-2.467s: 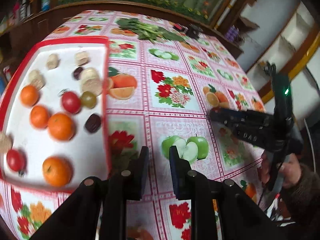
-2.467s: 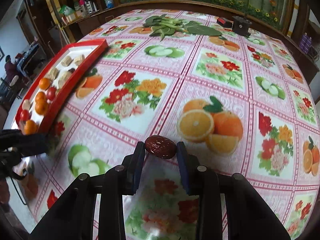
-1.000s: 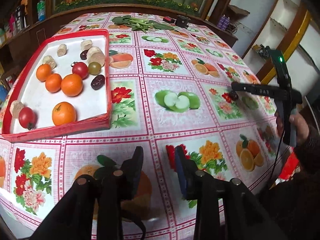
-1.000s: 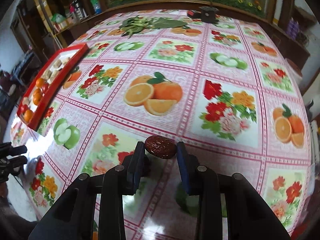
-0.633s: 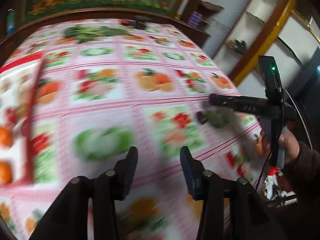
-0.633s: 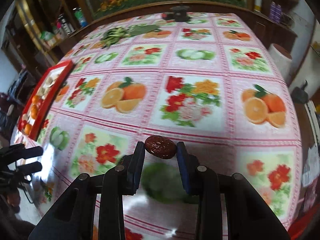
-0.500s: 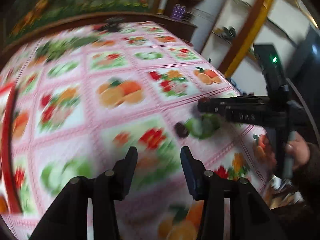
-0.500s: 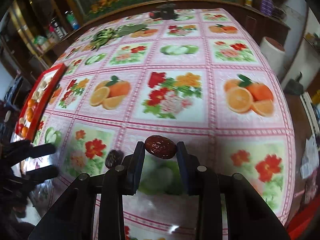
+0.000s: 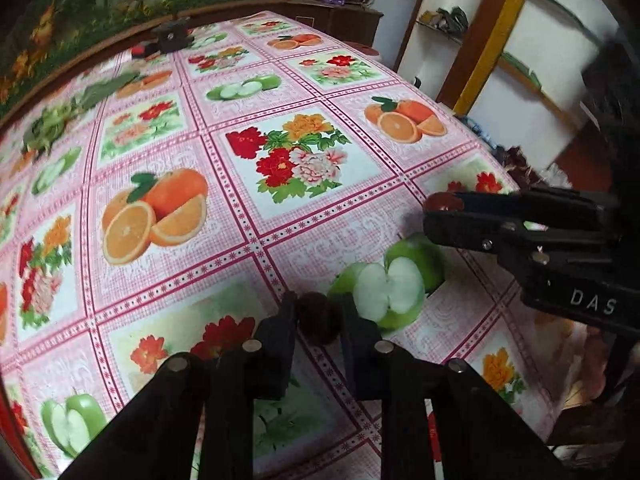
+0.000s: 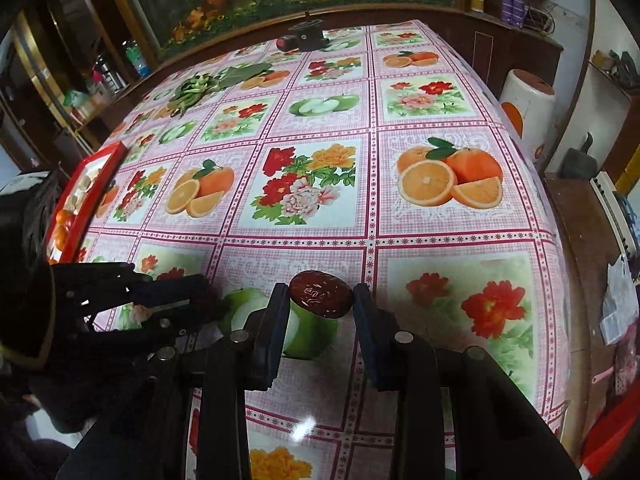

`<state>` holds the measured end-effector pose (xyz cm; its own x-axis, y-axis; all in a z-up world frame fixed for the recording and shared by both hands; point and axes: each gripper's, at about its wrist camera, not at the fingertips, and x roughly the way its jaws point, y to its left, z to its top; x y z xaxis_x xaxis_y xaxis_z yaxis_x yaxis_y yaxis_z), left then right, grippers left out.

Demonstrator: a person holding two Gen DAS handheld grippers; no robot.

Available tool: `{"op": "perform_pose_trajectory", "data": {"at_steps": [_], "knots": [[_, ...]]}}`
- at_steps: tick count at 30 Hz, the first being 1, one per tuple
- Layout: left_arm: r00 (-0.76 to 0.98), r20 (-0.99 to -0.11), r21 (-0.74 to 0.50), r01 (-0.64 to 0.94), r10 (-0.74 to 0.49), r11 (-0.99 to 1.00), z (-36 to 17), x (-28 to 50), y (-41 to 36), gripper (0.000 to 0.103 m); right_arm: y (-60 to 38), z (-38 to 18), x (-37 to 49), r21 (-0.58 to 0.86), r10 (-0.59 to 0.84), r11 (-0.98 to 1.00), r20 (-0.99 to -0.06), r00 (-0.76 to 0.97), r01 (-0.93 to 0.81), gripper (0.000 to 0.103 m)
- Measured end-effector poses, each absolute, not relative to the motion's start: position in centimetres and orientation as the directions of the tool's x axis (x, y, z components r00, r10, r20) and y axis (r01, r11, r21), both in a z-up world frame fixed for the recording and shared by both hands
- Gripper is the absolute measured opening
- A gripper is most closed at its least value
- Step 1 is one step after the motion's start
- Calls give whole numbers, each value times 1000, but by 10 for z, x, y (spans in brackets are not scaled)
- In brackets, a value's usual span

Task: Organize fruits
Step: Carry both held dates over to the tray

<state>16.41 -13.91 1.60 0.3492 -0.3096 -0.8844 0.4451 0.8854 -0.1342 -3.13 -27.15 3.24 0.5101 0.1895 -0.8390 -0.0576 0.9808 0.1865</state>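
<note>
Right gripper (image 10: 320,300): fingers pressed on a glossy red date (image 10: 321,294), held just above the printed tablecloth (image 10: 320,160). Left gripper (image 9: 318,316): fingers closed around a second dark date (image 9: 318,318) low over the cloth, beside a printed green apple. Red tray (image 10: 86,200) with oranges and other fruit: far left edge of the table, well apart from both grippers.

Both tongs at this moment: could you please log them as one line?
left tongs: closed on dark date | right tongs: holding red date | red tray: far left
</note>
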Motion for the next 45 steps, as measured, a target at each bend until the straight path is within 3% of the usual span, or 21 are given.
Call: {"op": "perform_pose_trajectory", "data": {"at_steps": [12,29,37,45], "knots": [[407,-865,-150,346,-292,926,35,135,-82,22,-213,43,-15,181,243,969,-835,494,-170,32],[557,-829,-125,-110,-43,986,59,11,185,22,41,63,54,254,475,815,-807,350,-522,32],[550,-833,-102,-253,56,962,54,21,274,22,144,55,91,219,483,768,-816,319,-602,32],[510,-858,-115,-298,56,948,31,32,309,23,197,23,112,161,425,752,-860,283,-639,32]]}}
